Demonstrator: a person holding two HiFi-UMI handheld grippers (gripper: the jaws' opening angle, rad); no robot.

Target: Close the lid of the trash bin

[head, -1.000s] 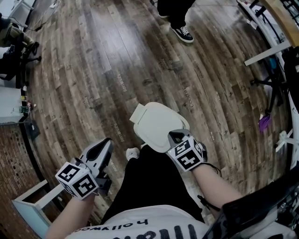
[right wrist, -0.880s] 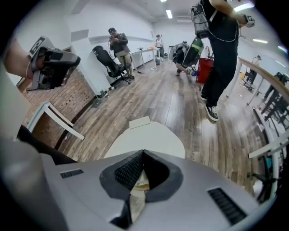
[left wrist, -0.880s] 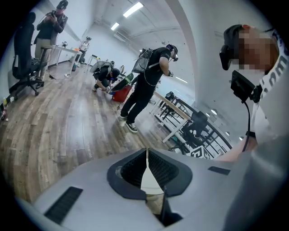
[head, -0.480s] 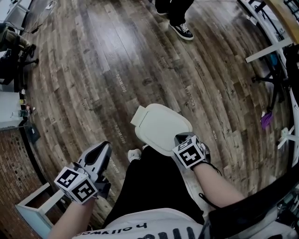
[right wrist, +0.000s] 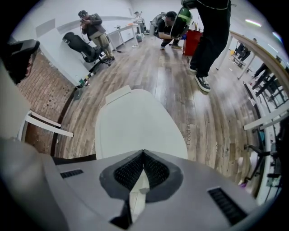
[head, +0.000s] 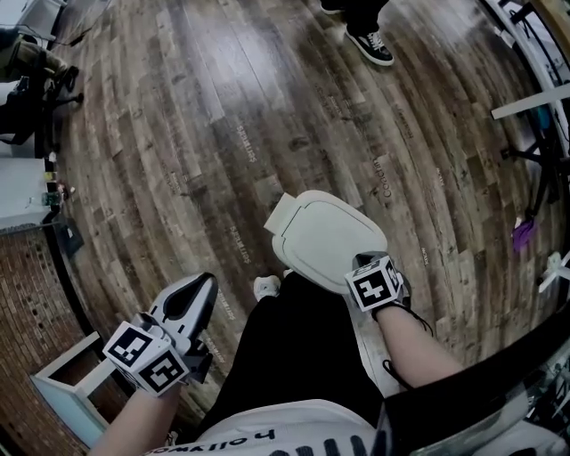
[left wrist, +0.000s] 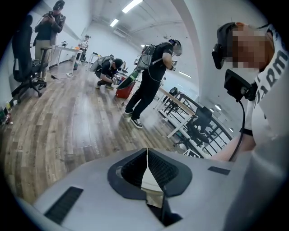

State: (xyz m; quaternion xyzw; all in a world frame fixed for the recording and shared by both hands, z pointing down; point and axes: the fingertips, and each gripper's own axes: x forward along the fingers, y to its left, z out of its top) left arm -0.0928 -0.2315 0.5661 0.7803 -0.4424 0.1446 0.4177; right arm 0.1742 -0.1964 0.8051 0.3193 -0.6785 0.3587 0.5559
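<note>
The white trash bin lid (head: 325, 236), set low on the wood floor (head: 178, 134), is judged light, stiff, smooth plastic, best pushed at its near rim, where the right gripper (head: 363, 261) is held with jaws together, the left gripper (head: 198, 287) likewise closed, empty, aside.

The floor (head: 223, 116) under me is dark, streaky wood plank, glossy where the light falls on it. A brick wall (right wrist: 40, 81) runs along my left, and a white frame (head: 67, 383) stands at its foot. Beyond the brick the wall (right wrist: 58, 22) turns plain white, with a black office chair (left wrist: 25, 58) and white desks (left wrist: 67, 49) in front of it. Long strip lights (left wrist: 131, 5) cross the ceiling. A red box (right wrist: 193, 41) sits on the floor at the far end, with a crouching person (left wrist: 108, 70) beside it and a standing person (left wrist: 151, 76) nearer me. A white desk leg (head: 534, 98) and dark chairs (left wrist: 203, 124) line my right.
</note>
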